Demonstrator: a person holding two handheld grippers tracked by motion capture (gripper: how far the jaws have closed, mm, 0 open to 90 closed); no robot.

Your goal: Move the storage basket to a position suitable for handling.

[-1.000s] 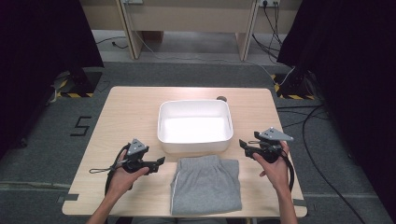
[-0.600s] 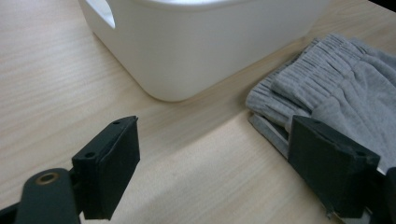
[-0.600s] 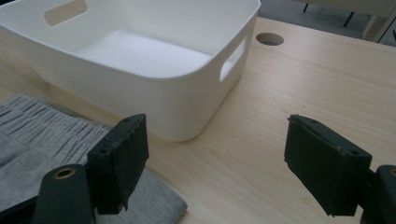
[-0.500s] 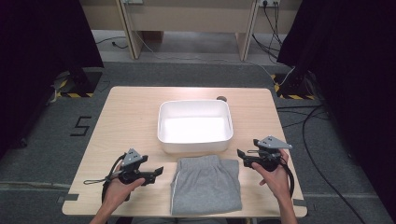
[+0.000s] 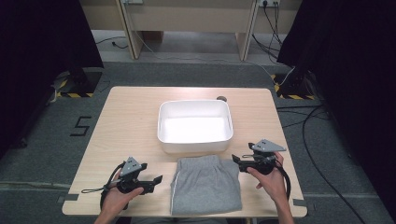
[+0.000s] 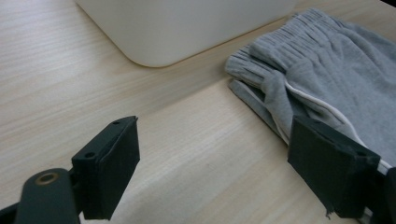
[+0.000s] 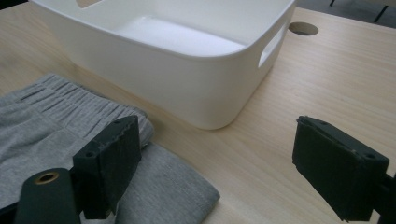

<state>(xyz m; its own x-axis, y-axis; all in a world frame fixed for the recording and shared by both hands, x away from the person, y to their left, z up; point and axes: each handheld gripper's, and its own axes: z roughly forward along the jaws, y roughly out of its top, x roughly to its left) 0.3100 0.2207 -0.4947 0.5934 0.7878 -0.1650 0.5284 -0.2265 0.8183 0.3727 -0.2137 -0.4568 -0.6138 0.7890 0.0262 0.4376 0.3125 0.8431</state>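
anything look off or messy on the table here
Nothing stands out. The folded grey shorts lie flat and square at the near edge, the white bin sits upright and empty behind them, and each open hand-held gripper, left and right, flanks the shorts without touching them.

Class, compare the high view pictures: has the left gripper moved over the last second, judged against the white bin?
Yes. The left gripper has drawn away from the white bin, toward the table's near edge, and now sits open beside the folded grey shorts.

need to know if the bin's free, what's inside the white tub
The white tub looks empty: bare white floor in the high view. The right gripper view's near wall hides part of that floor.
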